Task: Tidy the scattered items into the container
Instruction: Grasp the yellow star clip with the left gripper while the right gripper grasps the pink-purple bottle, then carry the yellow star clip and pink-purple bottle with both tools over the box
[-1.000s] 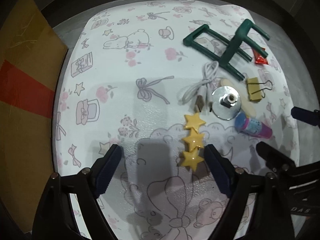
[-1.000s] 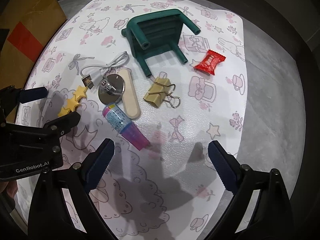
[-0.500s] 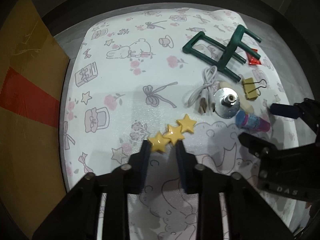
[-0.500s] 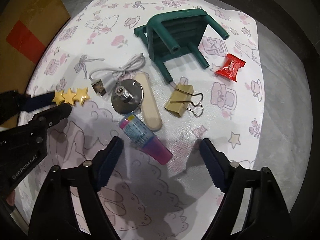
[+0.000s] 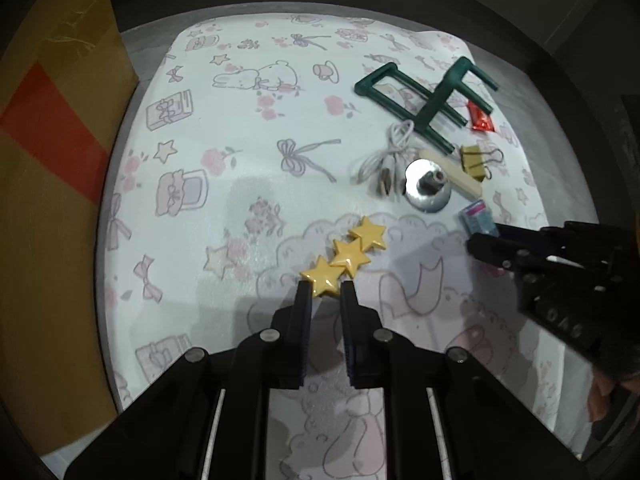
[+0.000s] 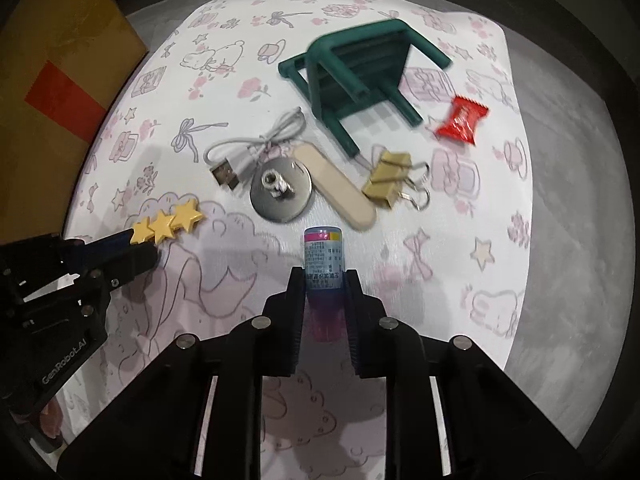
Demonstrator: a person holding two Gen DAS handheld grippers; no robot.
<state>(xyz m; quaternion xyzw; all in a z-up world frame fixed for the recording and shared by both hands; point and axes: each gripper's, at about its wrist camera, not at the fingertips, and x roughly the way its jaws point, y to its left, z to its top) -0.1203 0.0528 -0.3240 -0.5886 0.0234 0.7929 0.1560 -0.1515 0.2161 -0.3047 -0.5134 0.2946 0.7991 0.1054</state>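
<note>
Our left gripper (image 5: pixel 323 292) has just closed, pinching the star clip (image 5: pixel 344 258) by one tip. Our right gripper (image 6: pixel 323 280) has just closed around the glue stick (image 6: pixel 323 264). Lifting may swing the clip loose.

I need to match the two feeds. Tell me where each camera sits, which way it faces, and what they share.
Left wrist: on the left gripper, looking steeply down the fingers at the patterned cloth; jaws closed on the star clip.
Right wrist: on the right gripper, looking down; jaws closed on the glue stick.
Shared: both show the green stool, the metal disc and the other gripper.
</note>
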